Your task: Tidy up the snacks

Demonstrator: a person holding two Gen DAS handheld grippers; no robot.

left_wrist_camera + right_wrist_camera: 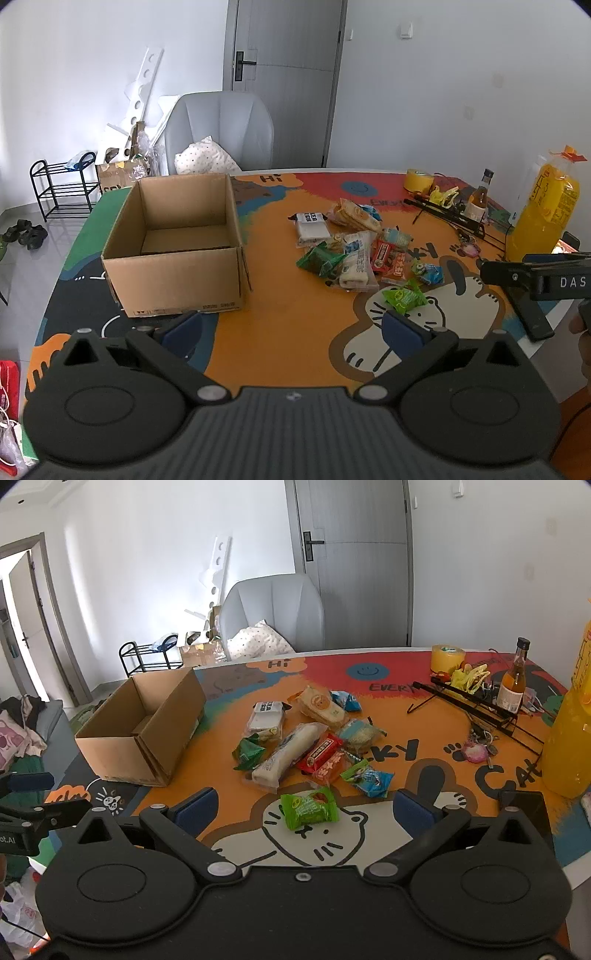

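Two handheld grippers over a round table with a loud orange cartoon-cat tablecloth. Going left to right: the open brown cardboard box sits on the left side of the table, flaps up, and nothing shows inside it. The left gripper hovers just in front of the box's near right corner, jaws spread wide and holding nothing.

Middle of the table is the snack pile, a loose heap well apart from the box: a long white wrapped roll, a dark green triangular packet, a red packet, a grey-white square pack and a few blue-green candy wrappers. One bright green wrapped snack lies apart at the near edge of the heap, right between the fingers of the right gripper, which are wide apart and not touching it.

Far right: a yellow tape roll, a small glass bottle with amber liquid and a big orange juice jug.
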